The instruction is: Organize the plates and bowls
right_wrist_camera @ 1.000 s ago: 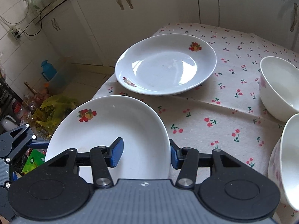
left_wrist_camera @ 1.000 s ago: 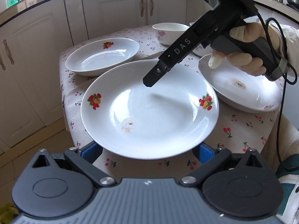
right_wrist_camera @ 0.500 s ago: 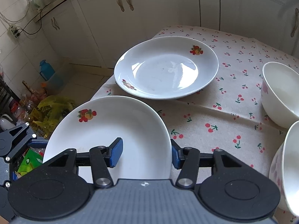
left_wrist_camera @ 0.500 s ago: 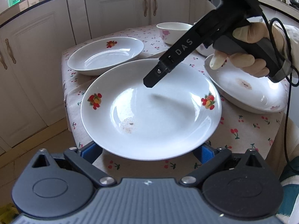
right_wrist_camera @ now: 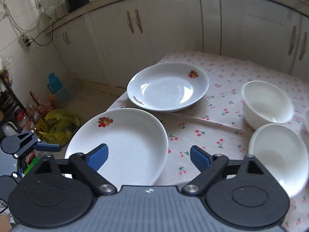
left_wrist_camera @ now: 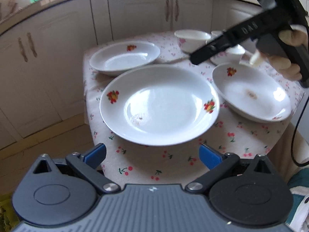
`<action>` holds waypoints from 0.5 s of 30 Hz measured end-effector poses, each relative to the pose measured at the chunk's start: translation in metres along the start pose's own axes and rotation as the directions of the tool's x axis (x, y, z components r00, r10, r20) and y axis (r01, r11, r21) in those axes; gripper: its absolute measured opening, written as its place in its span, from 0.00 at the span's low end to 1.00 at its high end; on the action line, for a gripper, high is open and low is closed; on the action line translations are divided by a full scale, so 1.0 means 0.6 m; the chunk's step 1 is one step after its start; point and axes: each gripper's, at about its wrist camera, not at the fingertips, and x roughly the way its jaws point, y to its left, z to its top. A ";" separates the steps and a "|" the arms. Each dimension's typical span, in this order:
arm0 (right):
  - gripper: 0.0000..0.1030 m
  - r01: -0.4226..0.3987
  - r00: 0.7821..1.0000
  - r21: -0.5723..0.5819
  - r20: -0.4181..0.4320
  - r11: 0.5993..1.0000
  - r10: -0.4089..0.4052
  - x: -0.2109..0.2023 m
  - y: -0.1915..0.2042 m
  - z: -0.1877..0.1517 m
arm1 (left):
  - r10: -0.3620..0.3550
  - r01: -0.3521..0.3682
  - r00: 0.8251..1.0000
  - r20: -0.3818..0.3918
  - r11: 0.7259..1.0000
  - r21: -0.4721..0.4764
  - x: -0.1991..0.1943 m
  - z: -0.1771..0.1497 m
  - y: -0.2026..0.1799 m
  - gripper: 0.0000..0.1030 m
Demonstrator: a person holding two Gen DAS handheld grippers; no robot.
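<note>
Your right gripper (right_wrist_camera: 148, 155) is opening above the near plate (right_wrist_camera: 123, 147), pads off it. Your left gripper (left_wrist_camera: 152, 153) is spread wide, holding nothing. Three plates lie apart on the cloth (left_wrist_camera: 173, 164): near, far plate (right_wrist_camera: 168, 87) and right plate (left_wrist_camera: 251, 94). Bowls (right_wrist_camera: 267, 101) stand loose. Judged barely begun: all stacking remains.

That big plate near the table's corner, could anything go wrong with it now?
Possibly. The big plate sits close to the table corner, its rim seeming to reach past the edge, so a nudge might tip it off. The right tool is opening just above its rim and could clip it. The dried stain inside would dirty any plate stacked on it.
</note>
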 end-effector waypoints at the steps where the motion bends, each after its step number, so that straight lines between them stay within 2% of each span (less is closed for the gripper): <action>1: 0.94 0.004 1.000 0.006 0.012 1.000 -0.004 -0.013 -0.003 -0.005 | 0.009 -0.009 1.000 0.018 1.000 -0.010 -0.010 0.002 -0.005 0.99; 5: 0.97 0.036 0.998 0.027 0.052 0.999 -0.038 -0.061 -0.015 -0.032 | 0.005 -0.003 0.996 0.084 0.999 -0.032 -0.037 0.007 -0.037 0.99; 8: 0.97 0.074 0.995 0.039 0.067 0.997 -0.076 -0.091 -0.028 -0.057 | -0.023 0.025 0.992 0.126 1.000 -0.013 -0.039 0.008 -0.072 0.99; 13: 0.98 0.132 0.988 0.081 0.064 0.988 -0.138 -0.132 -0.057 -0.103 | -0.124 0.126 0.985 0.118 0.992 -0.013 -0.019 0.008 -0.127 0.99; 15: 0.98 0.145 0.987 0.109 0.057 0.983 -0.152 -0.143 -0.073 -0.122 | -0.148 0.147 0.982 0.114 0.989 0.015 -0.011 0.003 -0.149 0.99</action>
